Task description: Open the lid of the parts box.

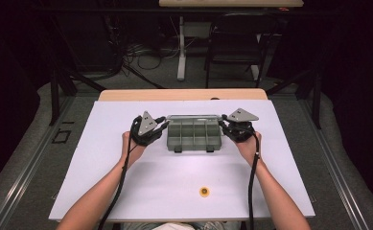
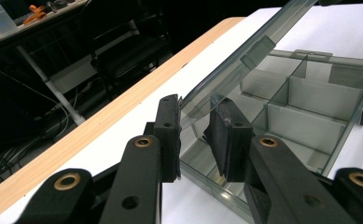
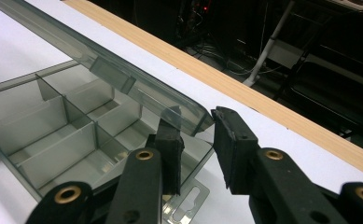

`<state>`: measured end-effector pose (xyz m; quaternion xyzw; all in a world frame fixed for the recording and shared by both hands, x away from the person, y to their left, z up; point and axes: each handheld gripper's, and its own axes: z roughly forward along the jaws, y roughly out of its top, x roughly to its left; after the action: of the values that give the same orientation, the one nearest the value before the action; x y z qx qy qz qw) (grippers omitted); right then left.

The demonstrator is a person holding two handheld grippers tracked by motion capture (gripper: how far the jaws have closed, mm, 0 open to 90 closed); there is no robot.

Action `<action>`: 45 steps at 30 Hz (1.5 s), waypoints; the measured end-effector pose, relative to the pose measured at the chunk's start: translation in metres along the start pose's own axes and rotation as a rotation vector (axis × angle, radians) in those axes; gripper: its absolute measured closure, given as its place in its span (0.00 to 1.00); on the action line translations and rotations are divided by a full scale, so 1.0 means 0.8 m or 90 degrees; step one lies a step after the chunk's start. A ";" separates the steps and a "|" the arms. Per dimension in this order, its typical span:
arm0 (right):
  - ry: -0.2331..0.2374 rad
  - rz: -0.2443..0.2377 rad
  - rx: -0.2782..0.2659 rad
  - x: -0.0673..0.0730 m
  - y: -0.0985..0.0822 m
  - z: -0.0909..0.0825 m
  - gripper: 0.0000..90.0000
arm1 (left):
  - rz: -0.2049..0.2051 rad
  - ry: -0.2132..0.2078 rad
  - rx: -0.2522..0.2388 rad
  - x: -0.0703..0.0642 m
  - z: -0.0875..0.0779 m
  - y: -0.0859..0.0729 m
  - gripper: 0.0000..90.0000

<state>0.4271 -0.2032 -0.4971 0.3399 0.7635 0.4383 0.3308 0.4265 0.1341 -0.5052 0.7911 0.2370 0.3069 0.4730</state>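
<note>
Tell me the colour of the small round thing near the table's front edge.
Yellow-orange disc, clearest in the high view.

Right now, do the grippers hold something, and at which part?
Each gripper straddles an end corner of the raised lid of the clear box; a firm pinch cannot be told.

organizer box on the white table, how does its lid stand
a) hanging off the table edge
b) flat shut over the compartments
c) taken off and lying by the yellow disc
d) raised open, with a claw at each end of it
d: the clear lid of the organizer box stands raised above the empty compartments, with the left claw straddling one end of it and the right claw the other.
</note>
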 end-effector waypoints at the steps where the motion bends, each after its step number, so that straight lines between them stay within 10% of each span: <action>1: -0.001 0.002 -0.001 0.000 0.000 0.001 0.81 | 0.000 0.000 0.001 0.001 0.000 0.001 0.82; 45: -0.007 0.077 0.060 -0.039 0.042 0.036 0.93 | -0.055 -0.025 0.020 0.055 0.031 0.035 0.90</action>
<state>0.4749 -0.2031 -0.4720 0.4028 0.7598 0.4191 0.2914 0.4774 0.1363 -0.4775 0.7936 0.2662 0.2666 0.4778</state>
